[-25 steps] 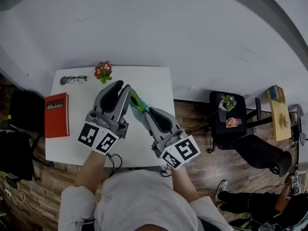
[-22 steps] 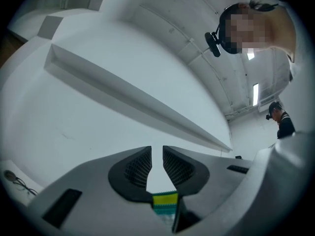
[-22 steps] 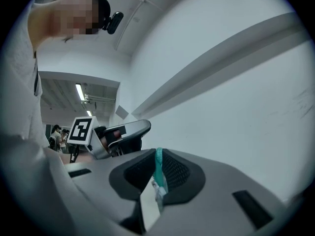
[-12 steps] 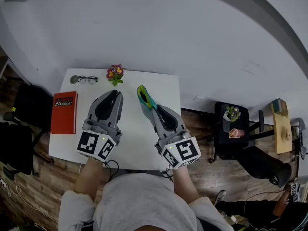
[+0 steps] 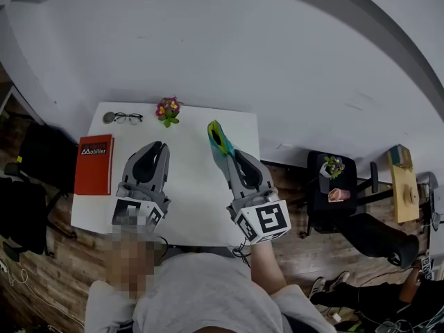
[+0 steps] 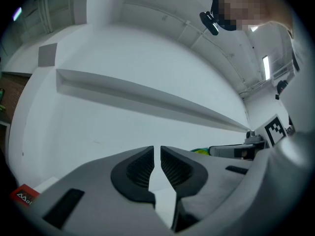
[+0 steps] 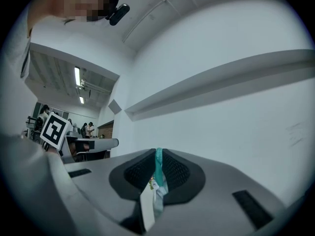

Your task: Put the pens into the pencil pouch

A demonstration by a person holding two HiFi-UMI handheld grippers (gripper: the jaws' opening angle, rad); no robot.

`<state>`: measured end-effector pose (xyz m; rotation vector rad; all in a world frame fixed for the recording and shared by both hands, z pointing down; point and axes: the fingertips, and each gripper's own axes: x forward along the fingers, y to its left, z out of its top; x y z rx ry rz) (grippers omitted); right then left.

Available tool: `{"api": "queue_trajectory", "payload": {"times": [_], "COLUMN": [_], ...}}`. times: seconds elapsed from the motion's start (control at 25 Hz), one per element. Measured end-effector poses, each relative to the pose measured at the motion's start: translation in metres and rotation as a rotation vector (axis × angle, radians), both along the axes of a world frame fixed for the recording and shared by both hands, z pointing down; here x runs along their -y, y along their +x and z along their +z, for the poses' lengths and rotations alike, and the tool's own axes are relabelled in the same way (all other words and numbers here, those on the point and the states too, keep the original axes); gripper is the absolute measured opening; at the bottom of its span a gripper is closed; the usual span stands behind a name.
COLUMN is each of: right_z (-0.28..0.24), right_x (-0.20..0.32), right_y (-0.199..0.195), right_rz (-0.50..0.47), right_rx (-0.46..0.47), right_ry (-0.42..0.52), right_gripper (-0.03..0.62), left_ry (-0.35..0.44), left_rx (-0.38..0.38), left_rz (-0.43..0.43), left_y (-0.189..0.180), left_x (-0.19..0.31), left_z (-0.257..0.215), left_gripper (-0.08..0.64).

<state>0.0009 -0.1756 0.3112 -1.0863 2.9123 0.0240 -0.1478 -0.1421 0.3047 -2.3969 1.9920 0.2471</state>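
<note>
A teal and green pencil pouch (image 5: 218,139) hangs above the white table (image 5: 194,200), held up at the right. My right gripper (image 5: 229,159) is shut on its near edge. In the right gripper view the teal seam (image 7: 158,167) is pinched between the dark pads, with a white tag below it. My left gripper (image 5: 154,148) is over the table's middle, well left of the pouch and apart from it. Its jaws stand a narrow slit apart with nothing between them (image 6: 157,156). A bit of the pouch (image 6: 201,150) shows at the right of the left gripper view. No pen shows in any view.
A red book (image 5: 94,164) lies at the table's left edge. Glasses (image 5: 128,117) and a small flower pot (image 5: 167,108) stand along the far edge by the white wall. A black side table (image 5: 331,179) with a plant is off to the right.
My left gripper has drawn away leftward from the pouch, which it was up against a second ago. The right gripper keeps its hold and has rolled a little.
</note>
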Motion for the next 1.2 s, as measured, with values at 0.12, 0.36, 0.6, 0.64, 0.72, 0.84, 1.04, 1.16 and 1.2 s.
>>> {"api": "queue_trajectory", "payload": {"times": [0.12, 0.36, 0.6, 0.64, 0.72, 0.84, 1.04, 1.16, 1.2], "right_z": [-0.004, -0.008, -0.009, -0.009, -0.009, -0.009, -0.008, -0.009, -0.009], "right_x": [-0.003, -0.011, -0.017, -0.019, -0.022, -0.026, -0.036, -0.042, -0.044], "right_y": [0.006, 0.013, 0.018, 0.018, 0.016, 0.013, 0.009, 0.004, 0.003], "right_rz": [0.029, 0.074, 0.106, 0.11, 0.117, 0.124, 0.128, 0.13, 0.131], "right_rx": [0.009, 0.023, 0.028, 0.027, 0.024, 0.021, 0.021, 0.022, 0.022], "right_ry": [0.017, 0.039, 0.048, 0.049, 0.051, 0.052, 0.054, 0.056, 0.056], "right_gripper": [0.058, 0.058, 0.058, 0.058, 0.058, 0.058, 0.058, 0.058, 0.058], "left_ry": [-0.006, -0.019, -0.022, -0.021, -0.02, -0.021, -0.013, -0.007, -0.005], "left_rx": [0.012, 0.004, 0.016, 0.018, 0.019, 0.018, 0.031, 0.037, 0.038], "left_rz": [-0.007, -0.014, -0.026, -0.026, -0.026, -0.025, -0.027, -0.028, -0.028], "left_y": [-0.001, -0.004, -0.009, -0.009, -0.012, -0.016, -0.021, -0.025, -0.027], "left_x": [-0.008, -0.02, -0.031, -0.033, -0.036, -0.041, -0.05, -0.055, -0.057], "left_z": [0.002, 0.006, 0.009, 0.009, 0.008, 0.008, 0.005, 0.003, 0.002], "left_gripper": [0.06, 0.06, 0.06, 0.06, 0.06, 0.06, 0.06, 0.06, 0.06]}}
